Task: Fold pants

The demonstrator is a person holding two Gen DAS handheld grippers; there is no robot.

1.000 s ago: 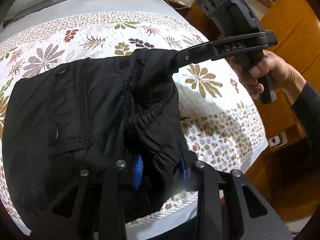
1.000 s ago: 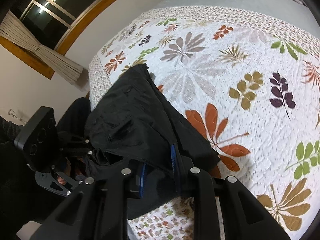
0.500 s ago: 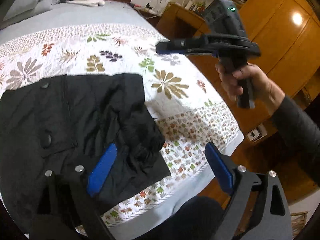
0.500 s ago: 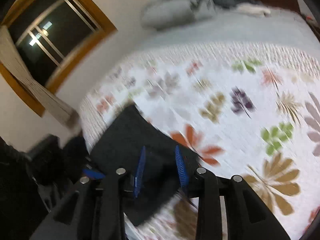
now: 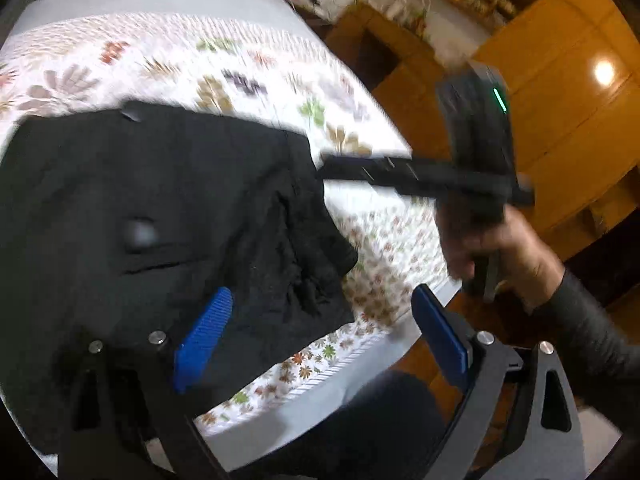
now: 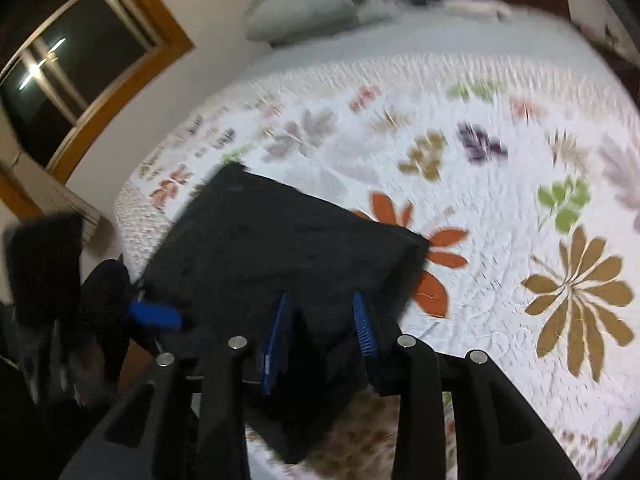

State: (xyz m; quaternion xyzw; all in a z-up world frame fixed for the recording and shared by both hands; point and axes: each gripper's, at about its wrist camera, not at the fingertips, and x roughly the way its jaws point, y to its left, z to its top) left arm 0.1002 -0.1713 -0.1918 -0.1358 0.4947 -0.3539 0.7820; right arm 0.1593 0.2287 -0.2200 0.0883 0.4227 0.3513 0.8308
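Observation:
The black pants (image 5: pixel 168 216) lie folded into a compact rectangle on the floral bedspread (image 5: pixel 224 60), near the bed's front edge. My left gripper (image 5: pixel 320 320) hangs over their bunched right end, jaws wide open, holding nothing. My right gripper (image 5: pixel 360 170), gripped by a hand (image 5: pixel 500 248), hovers at the pants' right edge. In the right wrist view the pants (image 6: pixel 288 240) lie under my right gripper (image 6: pixel 320 336), whose blue pads (image 6: pixel 276 340) stand a little apart with no cloth pinched. The left gripper's blue pad (image 6: pixel 154 316) shows at the left.
The bedspread (image 6: pixel 500 160) stretches bare beyond the pants. Grey pillows (image 6: pixel 320 8) lie at the head of the bed. A window (image 6: pixel 60 68) is on the left wall; wooden cupboards (image 5: pixel 560 120) stand past the bed's right side. A dark-clad knee (image 5: pixel 380 420) is below.
Both grippers let go of the pants and lifted off. The left jaws opened wide. The right gripper rose, then came back down to the pants' right edge. The pants now lie flat.

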